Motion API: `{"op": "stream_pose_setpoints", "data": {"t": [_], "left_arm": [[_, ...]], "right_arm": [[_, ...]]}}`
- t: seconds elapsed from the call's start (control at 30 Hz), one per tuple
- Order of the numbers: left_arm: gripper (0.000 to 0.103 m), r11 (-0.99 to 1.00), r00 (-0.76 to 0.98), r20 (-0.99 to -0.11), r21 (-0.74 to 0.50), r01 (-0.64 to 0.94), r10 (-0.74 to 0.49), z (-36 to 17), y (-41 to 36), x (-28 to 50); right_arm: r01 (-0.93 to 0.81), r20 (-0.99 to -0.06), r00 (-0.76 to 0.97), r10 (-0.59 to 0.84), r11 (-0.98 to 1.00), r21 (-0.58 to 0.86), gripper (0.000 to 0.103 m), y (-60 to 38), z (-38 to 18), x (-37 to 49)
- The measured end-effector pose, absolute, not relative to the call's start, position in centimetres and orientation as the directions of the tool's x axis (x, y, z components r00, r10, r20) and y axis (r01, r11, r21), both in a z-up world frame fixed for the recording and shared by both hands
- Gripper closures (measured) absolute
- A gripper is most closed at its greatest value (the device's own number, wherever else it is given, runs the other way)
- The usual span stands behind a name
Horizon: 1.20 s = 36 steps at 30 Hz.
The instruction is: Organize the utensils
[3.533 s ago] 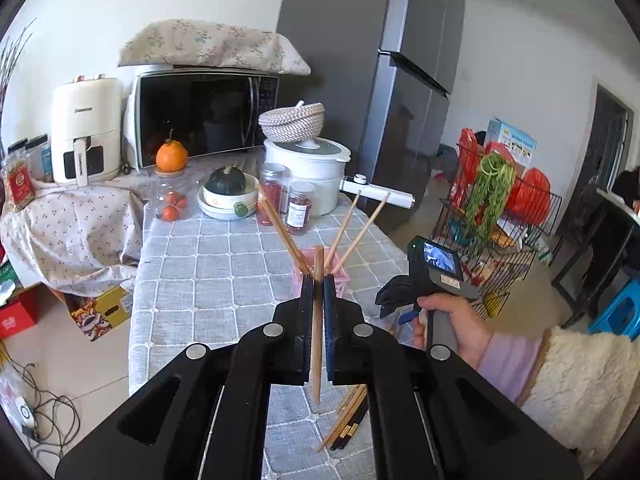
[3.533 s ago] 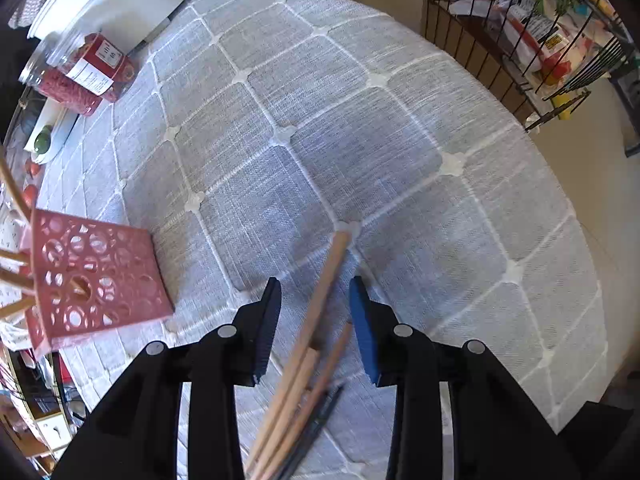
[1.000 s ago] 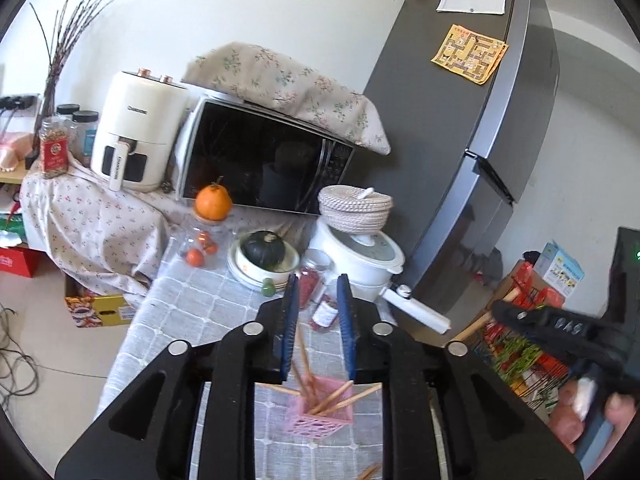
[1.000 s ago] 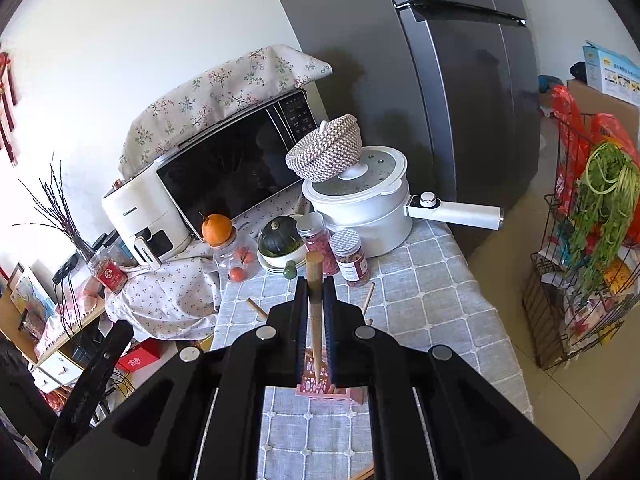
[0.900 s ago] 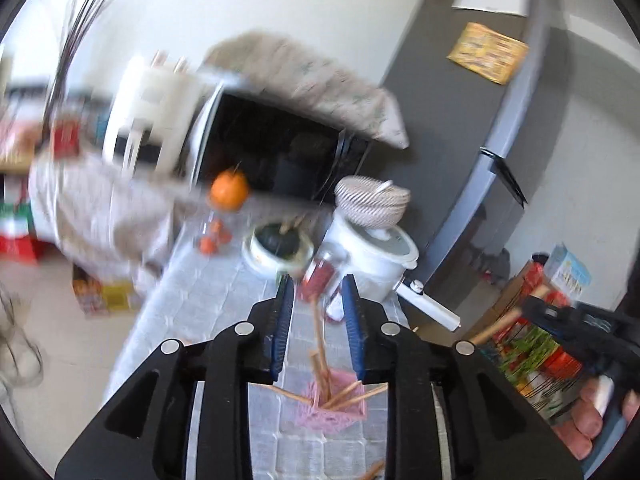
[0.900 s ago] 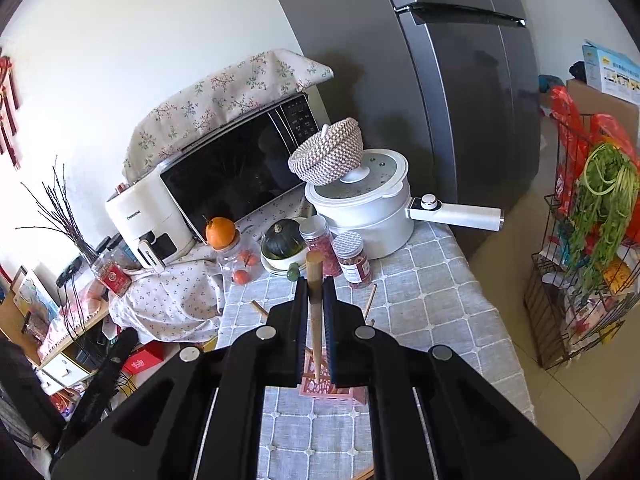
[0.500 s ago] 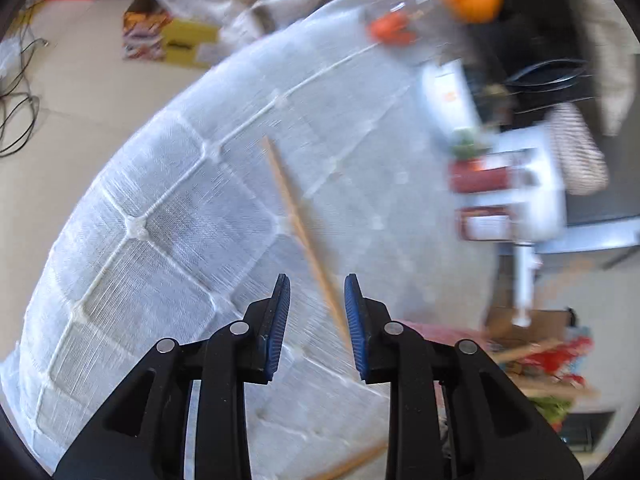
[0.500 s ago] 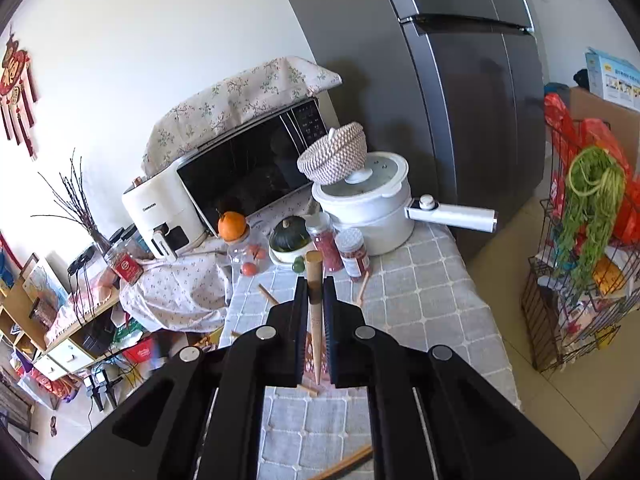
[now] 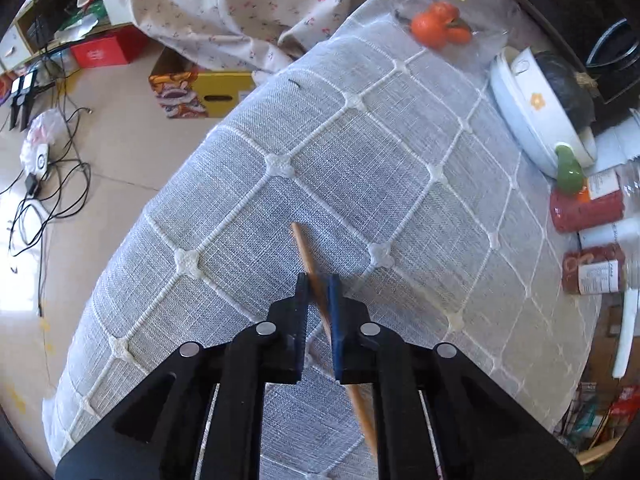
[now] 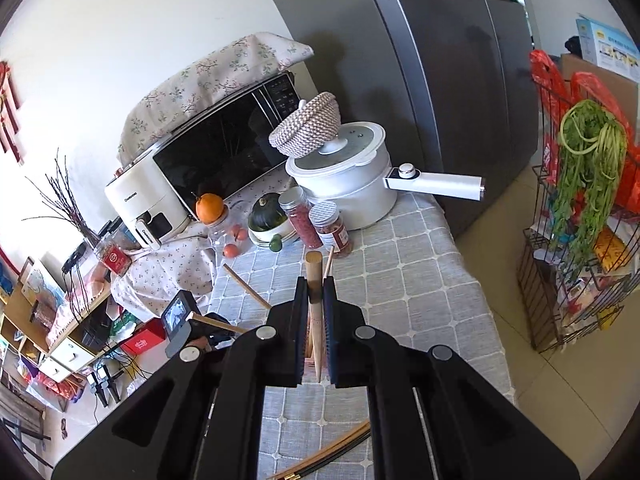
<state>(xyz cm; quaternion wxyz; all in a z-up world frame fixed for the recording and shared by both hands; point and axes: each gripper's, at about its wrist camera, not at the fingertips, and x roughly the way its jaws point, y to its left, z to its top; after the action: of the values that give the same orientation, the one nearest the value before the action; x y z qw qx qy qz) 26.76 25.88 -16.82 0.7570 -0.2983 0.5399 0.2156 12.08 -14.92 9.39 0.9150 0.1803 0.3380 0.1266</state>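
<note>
My left gripper (image 9: 318, 282) points down at the grey checked tablecloth (image 9: 360, 160). Its jaws stand narrowly apart around a wooden chopstick (image 9: 306, 256) that runs slantwise between them; I cannot tell whether they pinch it. My right gripper (image 10: 316, 286) is high above the table, shut on an upright wooden chopstick (image 10: 314, 270). The pink holder is almost hidden behind the right jaws. Other chopsticks (image 10: 244, 285) stick out of it. More chopsticks (image 10: 332, 454) lie on the cloth near the front. The left gripper also shows in the right wrist view (image 10: 180, 322).
At the table's back stand a white pot (image 10: 344, 178), two jars (image 10: 332, 228), a bowl with a squash (image 9: 536, 104), a jar of tomatoes (image 9: 440, 30), a microwave (image 10: 224, 156) and an air fryer (image 10: 140, 200). A wire rack (image 10: 580, 216) stands right. Boxes and cables lie on the floor (image 9: 60, 128).
My left gripper has swung from facing the room down to the tablecloth and closed in around a slanting chopstick. My right gripper has stayed shut on its chopstick and risen a little.
</note>
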Motion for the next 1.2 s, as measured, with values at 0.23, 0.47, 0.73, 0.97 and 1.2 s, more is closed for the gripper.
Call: {"op": "stream_pose_setpoints", "data": {"t": [0.23, 0.47, 0.73, 0.97, 1.2], "left_arm": [[0.098, 0.811, 0.554, -0.815, -0.434, -0.393, -0.169, -12.0, 25.6, 20.9], [0.098, 0.918, 0.711, -0.682, -0.373, -0.137, -0.171, -1.7, 21.7, 11.5], [0.098, 0.966, 0.811, -0.571, -0.256, -0.030, -0.126, 6.7, 18.0, 6.6], [0.098, 0.981, 0.872, -0.468, -0.182, 0.067, -0.146, 14.0, 14.0, 6.3], [0.099, 0.972, 0.870, -0.453, -0.208, 0.111, -0.196, 14.3, 11.1, 9.4]], "right_arm": [[-0.128, -0.566, 0.740, 0.364, 0.902, 0.413, 0.095, -14.8, 9.7, 10.5], [-0.144, -0.565, 0.722, 0.400, 0.885, 0.443, 0.095, -14.2, 9.6, 8.6], [-0.137, -0.560, 0.721, 0.408, 0.876, 0.462, 0.095, -14.5, 10.8, 7.3], [-0.135, -0.537, 0.750, 0.387, 0.884, 0.449, 0.095, -15.2, 12.9, 7.1], [-0.125, -0.537, 0.757, 0.373, 0.888, 0.442, 0.095, -15.8, 13.0, 8.0]]}}
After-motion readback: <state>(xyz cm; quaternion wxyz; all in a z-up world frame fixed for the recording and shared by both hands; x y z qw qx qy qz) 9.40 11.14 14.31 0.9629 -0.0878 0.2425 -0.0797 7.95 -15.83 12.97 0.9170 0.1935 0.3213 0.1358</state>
